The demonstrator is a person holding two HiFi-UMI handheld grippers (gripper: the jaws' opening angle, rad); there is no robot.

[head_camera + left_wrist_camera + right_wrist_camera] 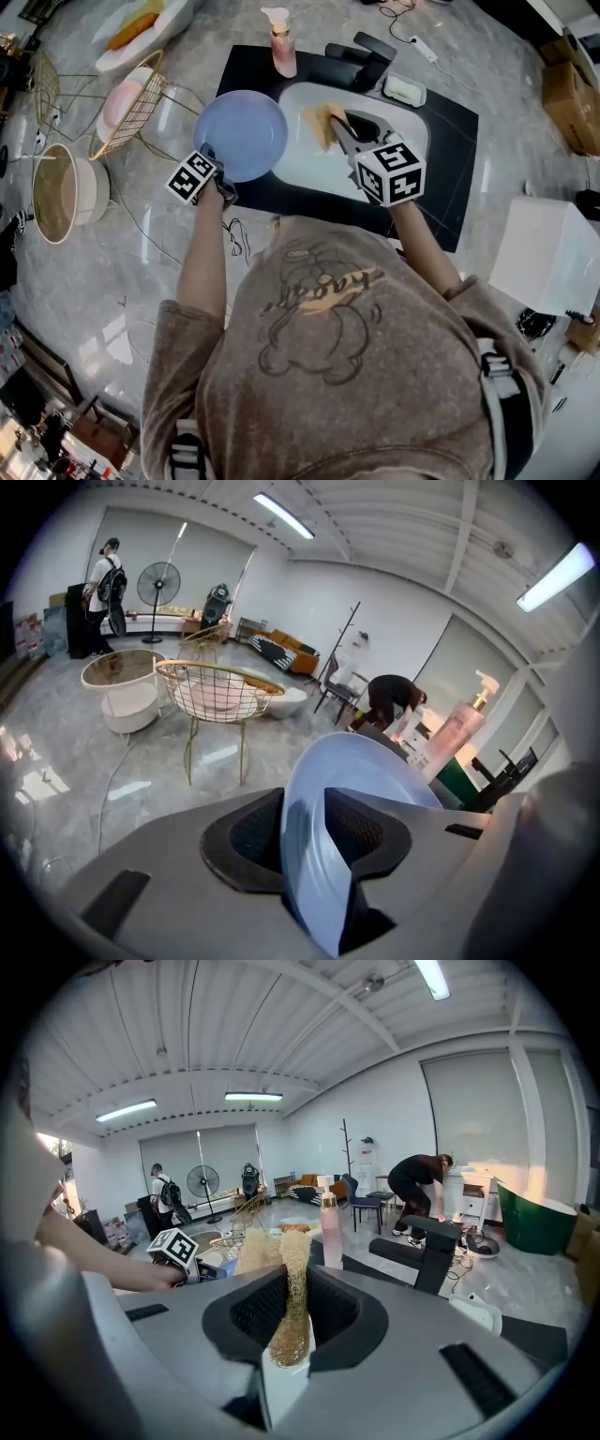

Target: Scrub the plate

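Left tongs are closed on the rim of the light blue plate. In the left gripper view the rim runs between the two black pads and both pads press on it. In the head view the plate is a little left of the frame's centre, at the left edge of the white sink and partly over the black mat that surrounds the sink. Right tongs are closed on a tan fibrous scrubber. In the right gripper view it is pinched between the pads and sticks out beyond them. In the head view the scrubber is over the sink basin, near the right edge of the plate, with a bit of white sink showing between them. At the upper centre of the frame a pink pump bottle stands on the mat, and a black tap is to its right. A small white soap dish is just beside the tap. At the upper left stands a gold wire chair with a pink cushion
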